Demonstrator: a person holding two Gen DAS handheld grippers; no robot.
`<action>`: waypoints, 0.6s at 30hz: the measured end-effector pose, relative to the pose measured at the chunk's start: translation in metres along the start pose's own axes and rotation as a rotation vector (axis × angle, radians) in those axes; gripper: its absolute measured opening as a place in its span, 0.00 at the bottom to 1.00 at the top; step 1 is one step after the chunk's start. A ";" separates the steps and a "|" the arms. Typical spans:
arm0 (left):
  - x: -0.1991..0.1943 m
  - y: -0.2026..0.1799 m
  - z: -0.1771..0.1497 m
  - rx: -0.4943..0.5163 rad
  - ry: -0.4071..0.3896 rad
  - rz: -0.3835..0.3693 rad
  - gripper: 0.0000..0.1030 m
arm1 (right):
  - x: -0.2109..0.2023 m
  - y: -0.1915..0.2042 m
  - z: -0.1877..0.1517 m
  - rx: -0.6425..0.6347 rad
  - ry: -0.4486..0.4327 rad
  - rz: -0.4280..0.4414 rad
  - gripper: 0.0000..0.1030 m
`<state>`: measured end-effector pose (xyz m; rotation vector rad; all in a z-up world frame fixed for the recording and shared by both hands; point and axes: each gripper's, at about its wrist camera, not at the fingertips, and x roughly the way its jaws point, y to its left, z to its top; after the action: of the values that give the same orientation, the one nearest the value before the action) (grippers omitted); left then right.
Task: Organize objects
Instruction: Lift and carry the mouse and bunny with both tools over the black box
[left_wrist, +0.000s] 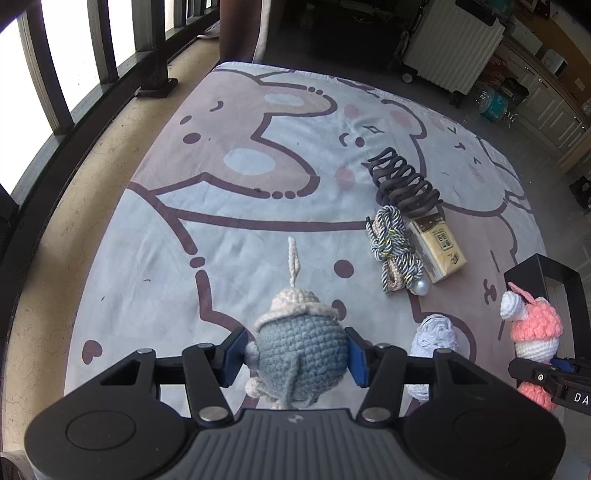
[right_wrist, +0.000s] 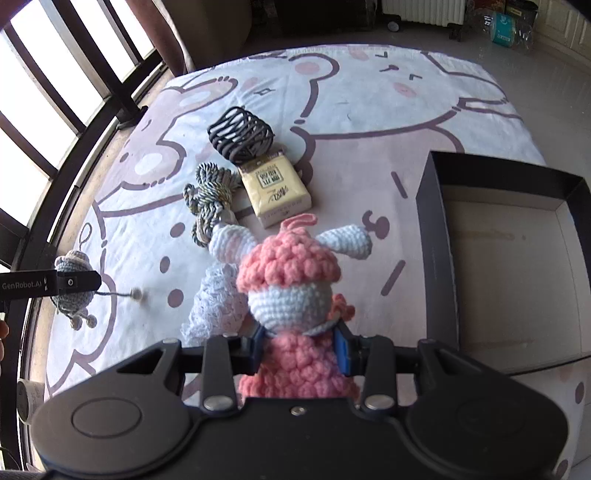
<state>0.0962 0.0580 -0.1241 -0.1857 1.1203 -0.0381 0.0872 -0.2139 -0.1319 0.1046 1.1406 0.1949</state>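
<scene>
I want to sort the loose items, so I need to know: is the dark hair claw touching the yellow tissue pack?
Touching. In the right wrist view the dark hair claw sits against the far end of the yellow tissue pack, overlapping its edge with no gap visible.

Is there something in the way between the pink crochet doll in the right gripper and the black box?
Nothing visible blocks it. The pink crochet doll is held by the right gripper, and the black box lies open to its right. Between them is only bare blanket; the box wall must be cleared.
</scene>
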 end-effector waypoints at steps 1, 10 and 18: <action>-0.006 -0.003 0.001 0.004 -0.008 -0.001 0.54 | -0.005 0.001 0.002 -0.003 -0.009 0.002 0.37; -0.052 -0.022 0.001 0.058 -0.053 0.009 0.54 | -0.054 0.017 0.010 -0.040 -0.086 0.021 0.37; -0.086 -0.035 -0.003 0.089 -0.084 0.013 0.54 | -0.089 0.022 0.015 -0.061 -0.143 -0.004 0.37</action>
<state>0.0581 0.0336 -0.0433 -0.0999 1.0338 -0.0678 0.0626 -0.2110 -0.0424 0.0613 0.9914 0.2147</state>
